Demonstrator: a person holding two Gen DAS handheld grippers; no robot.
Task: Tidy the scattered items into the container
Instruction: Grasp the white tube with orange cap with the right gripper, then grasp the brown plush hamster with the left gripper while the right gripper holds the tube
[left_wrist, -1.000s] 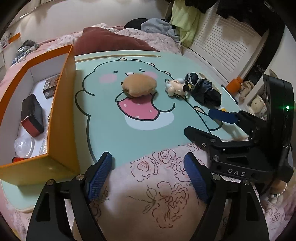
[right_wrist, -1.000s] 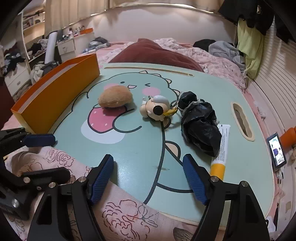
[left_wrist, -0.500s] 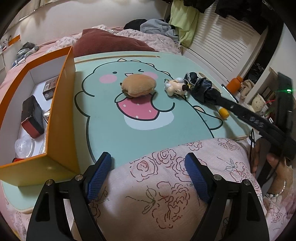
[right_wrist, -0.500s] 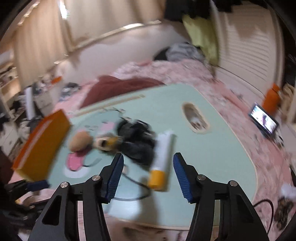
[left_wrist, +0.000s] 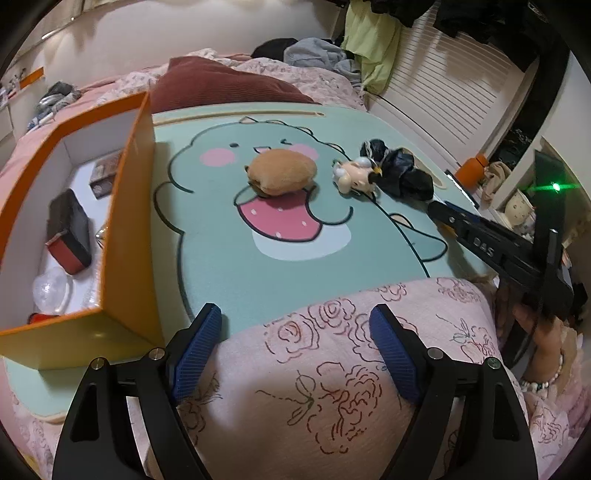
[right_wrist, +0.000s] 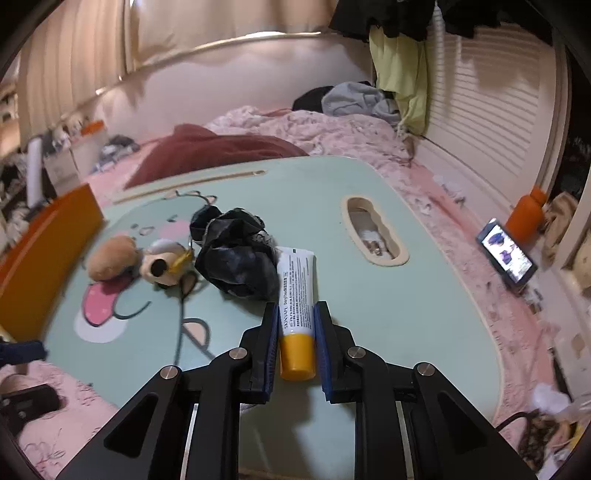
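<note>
- Sitting on the pink flowery blanket (left_wrist: 317, 369) is your big green table (left_wrist: 229, 266) with a dinosaur picture on it.
- Your orange box (left_wrist: 129, 221) stands along the left edge of the table. A black and red thing (left_wrist: 68, 230), a small brown packet (left_wrist: 105, 173) and some clear plastic (left_wrist: 50, 291) already lie inside it.
- Your left gripper (left_wrist: 295, 350) hangs over the blanket at the near edge of the table. Its blue pads (left_wrist: 199, 347) are wide apart and nothing is between them.
- Your right gripper (right_wrist: 295, 347) is down at the near right part of the table. Its jaws have just been closing, and now the pads sit tight on both sides of the tube (right_wrist: 297, 295), by its yellow cap.
- The tube is white and lies flat on the table, with its far end pointing away from you.
- A crumpled black bag (right_wrist: 236, 254) lies touching the left side of the tube.
- A brown plush bun (left_wrist: 282, 175) rests in the middle of the table, above the dinosaur's pink mouth.
- A little cartoon toy (left_wrist: 351, 175) lies between the bun and the black bag.
- A phone (right_wrist: 506, 256) with a lit screen lies on the blanket past the right edge.
</note>
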